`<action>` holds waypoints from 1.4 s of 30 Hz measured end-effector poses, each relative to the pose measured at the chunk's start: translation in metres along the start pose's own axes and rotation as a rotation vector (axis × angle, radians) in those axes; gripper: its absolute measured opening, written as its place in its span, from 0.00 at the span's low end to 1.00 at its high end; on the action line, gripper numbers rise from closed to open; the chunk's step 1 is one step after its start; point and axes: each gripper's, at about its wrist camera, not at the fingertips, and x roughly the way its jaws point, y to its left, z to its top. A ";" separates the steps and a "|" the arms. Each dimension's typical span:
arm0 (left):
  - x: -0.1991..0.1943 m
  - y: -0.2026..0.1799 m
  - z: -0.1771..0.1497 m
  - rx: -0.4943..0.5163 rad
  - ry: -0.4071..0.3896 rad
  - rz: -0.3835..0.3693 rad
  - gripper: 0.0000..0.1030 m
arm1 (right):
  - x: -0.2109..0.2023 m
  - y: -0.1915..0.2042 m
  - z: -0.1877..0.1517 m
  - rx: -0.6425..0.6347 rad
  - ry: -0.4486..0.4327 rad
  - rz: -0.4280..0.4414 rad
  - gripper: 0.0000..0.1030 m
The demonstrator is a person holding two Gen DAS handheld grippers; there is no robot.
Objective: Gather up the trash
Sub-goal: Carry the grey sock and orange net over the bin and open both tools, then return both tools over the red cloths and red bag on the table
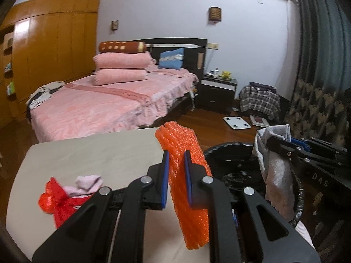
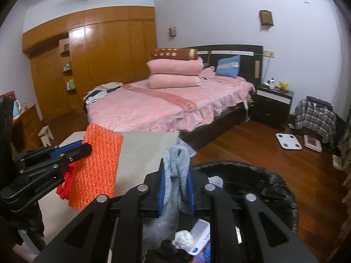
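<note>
My left gripper (image 1: 176, 160) is shut on an orange foam net sleeve (image 1: 182, 153), held above the beige table's (image 1: 98, 153) right edge; the sleeve also shows in the right wrist view (image 2: 96, 168). My right gripper (image 2: 175, 175) is shut on a grey sock (image 2: 177, 164), held over the black-lined trash bin (image 2: 263, 179). The sock (image 1: 276, 173) hangs at the bin's (image 1: 230, 151) rim in the left wrist view. A red net bag (image 1: 54, 199) and a pink sock (image 1: 87, 184) lie on the table. Paper and wrappers (image 2: 197, 236) lie inside the bin.
A pink bed (image 1: 98, 100) stands beyond the table. A black nightstand (image 1: 219, 92), a white scale (image 1: 237, 122) and a chair with plaid clothes (image 1: 258, 98) are on the wooden floor. A wooden wardrobe (image 1: 54, 43) lines the left wall.
</note>
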 end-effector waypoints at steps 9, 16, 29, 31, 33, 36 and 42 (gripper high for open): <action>0.038 -0.045 0.002 0.057 0.024 -0.083 0.12 | -0.004 -0.045 -0.011 0.034 0.022 -0.085 0.17; 0.065 -0.067 0.001 0.086 0.073 -0.147 0.22 | 0.001 -0.070 -0.023 0.054 0.055 -0.146 0.29; 0.057 -0.040 -0.010 0.059 0.078 -0.074 0.80 | -0.004 -0.082 -0.038 0.082 0.061 -0.214 0.87; 0.051 -0.030 -0.009 0.048 0.067 -0.046 0.88 | -0.006 -0.079 -0.036 0.085 0.049 -0.215 0.93; 0.043 -0.020 -0.009 0.036 0.058 -0.027 0.88 | -0.007 -0.075 -0.034 0.091 0.038 -0.203 0.94; 0.032 -0.003 -0.009 0.007 0.051 0.003 0.89 | -0.007 -0.064 -0.029 0.096 0.028 -0.180 0.94; 0.007 0.034 -0.010 -0.042 0.024 0.077 0.89 | 0.003 -0.030 -0.018 0.069 0.014 -0.118 0.94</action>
